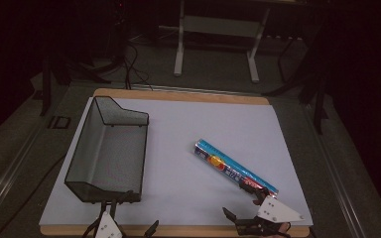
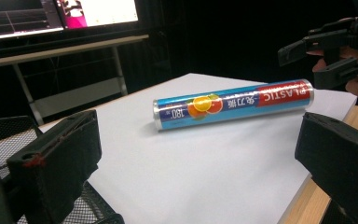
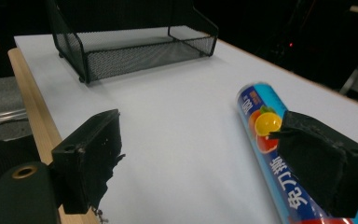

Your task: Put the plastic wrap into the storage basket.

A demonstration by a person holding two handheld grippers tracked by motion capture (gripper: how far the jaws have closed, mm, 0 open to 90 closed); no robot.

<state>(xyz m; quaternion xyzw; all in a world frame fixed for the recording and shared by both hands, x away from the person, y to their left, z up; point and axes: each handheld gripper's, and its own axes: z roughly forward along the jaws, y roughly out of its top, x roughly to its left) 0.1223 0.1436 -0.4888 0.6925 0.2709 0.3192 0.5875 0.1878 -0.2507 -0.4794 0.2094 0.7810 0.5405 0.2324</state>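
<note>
A blue roll of plastic wrap [image 1: 235,170] lies on its side on the white surface [image 1: 188,129], slanting from the middle toward the near right corner, with its red-labelled end nearest the right hand-held gripper [image 1: 245,210]. That hand-held gripper sits low at the near edge, jaws spread wide and gripping nothing; in the right gripper view one jaw overlaps the roll [image 3: 272,154] while the other stands well apart over bare sheet. The left hand-held gripper [image 1: 113,208] is released too, its jaws wide apart just beside the near end of the black wire-mesh tray [image 1: 110,148], which sits empty on the left of the surface. Between the tray and the roll the sheet lies open. Beyond the far edge stand a metal table frame [image 1: 216,37] and loose cables [image 1: 134,64] on the floor.
</note>
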